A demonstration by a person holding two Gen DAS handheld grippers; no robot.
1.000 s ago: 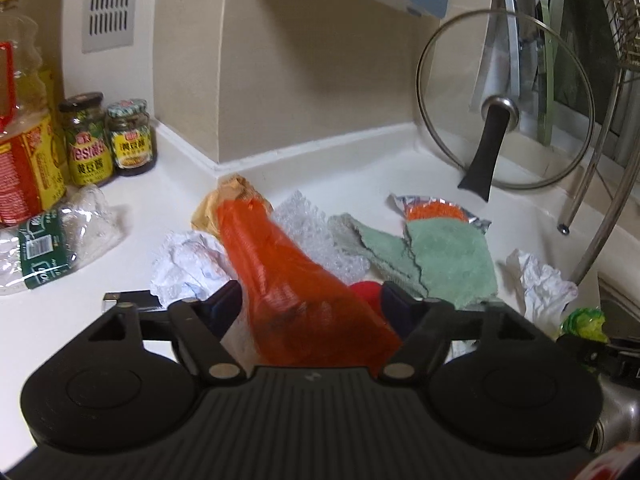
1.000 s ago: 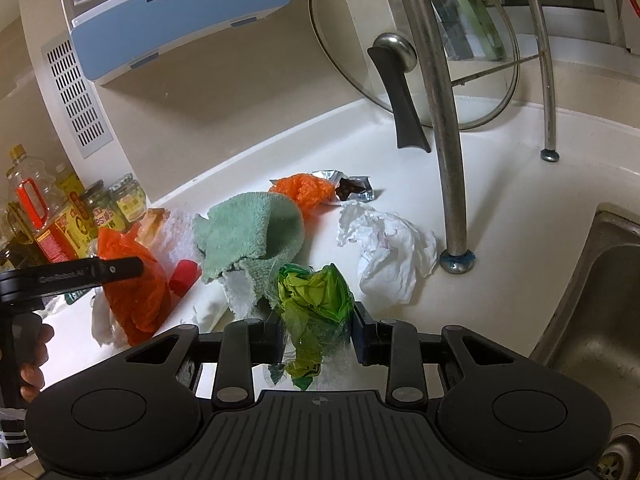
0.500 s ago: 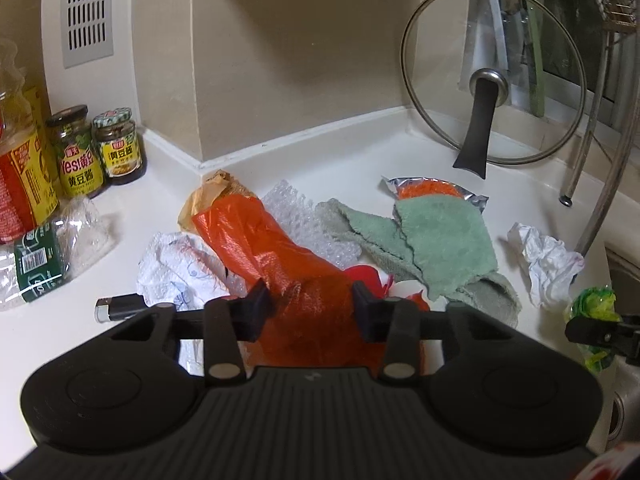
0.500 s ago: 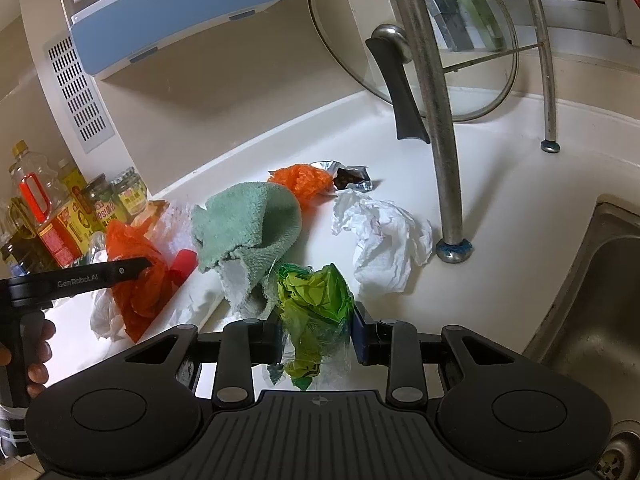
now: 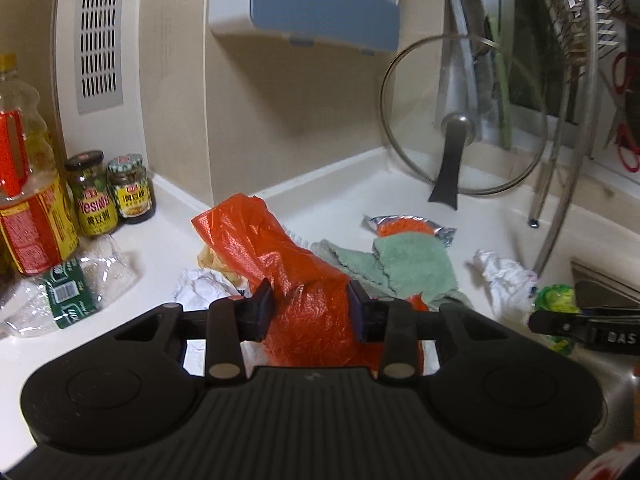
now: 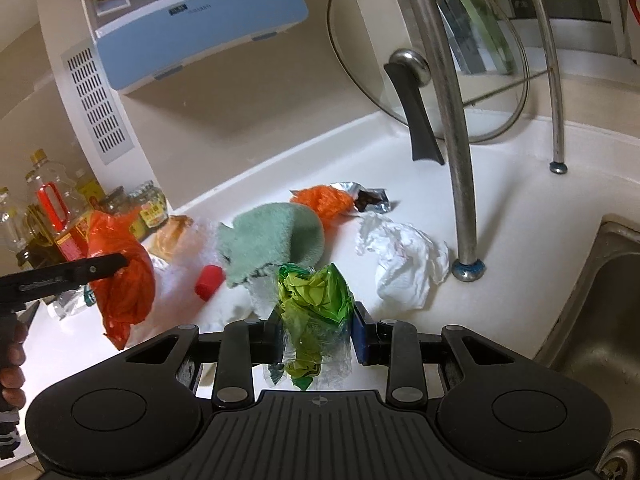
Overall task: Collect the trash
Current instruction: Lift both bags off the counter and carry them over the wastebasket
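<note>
While the left gripper point(image 5: 311, 309) closes its jaws, the pads pinch an orange plastic bag point(image 5: 296, 280) between them; in the right wrist view this bag point(image 6: 120, 276) hangs clear of the white counter point(image 6: 520, 200). The right gripper point(image 6: 316, 340) sits narrow, clamped on a crumpled green wrapper point(image 6: 316, 300) above the counter edge, near the sink point(image 6: 600, 312). On the counter lie a green cloth point(image 6: 272, 240), a crumpled white paper point(image 6: 404, 264), a small red cap point(image 6: 208, 282) and an orange bag in a foil packet point(image 6: 328, 200). A glass lid point(image 6: 440, 60) leans against the back wall. Jars point(image 5: 108, 192) stand at left.
</note>
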